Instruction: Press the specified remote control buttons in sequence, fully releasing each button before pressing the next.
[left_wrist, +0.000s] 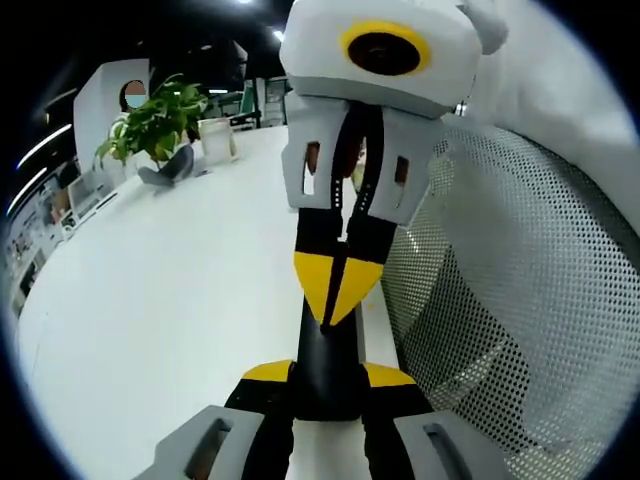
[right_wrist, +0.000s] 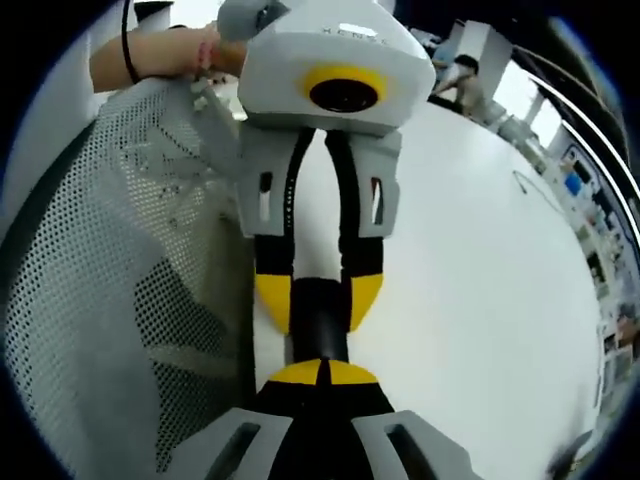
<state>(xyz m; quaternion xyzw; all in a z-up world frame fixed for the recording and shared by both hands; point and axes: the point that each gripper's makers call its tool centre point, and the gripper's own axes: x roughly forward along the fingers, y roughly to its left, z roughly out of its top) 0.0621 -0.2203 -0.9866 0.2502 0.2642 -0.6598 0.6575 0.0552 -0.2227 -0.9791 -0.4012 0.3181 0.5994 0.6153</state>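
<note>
The left tongs (left_wrist: 327, 375), part open, clamp the black remote (left_wrist: 325, 350) by its sides over the white bench (left_wrist: 180, 300) beside a mesh chair (left_wrist: 500, 300), while the right tongs (left_wrist: 335, 290), closed and empty, touch its end tip-first.

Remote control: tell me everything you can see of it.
The remote control looks like a slim, black, smooth bar seen nearly end-on; no buttons can be made out. The left tongs clamp it between their yellow tips, over the white table. The right tongs, shut to a point, meet its far end. A mesh chair back stands beside it.
</note>
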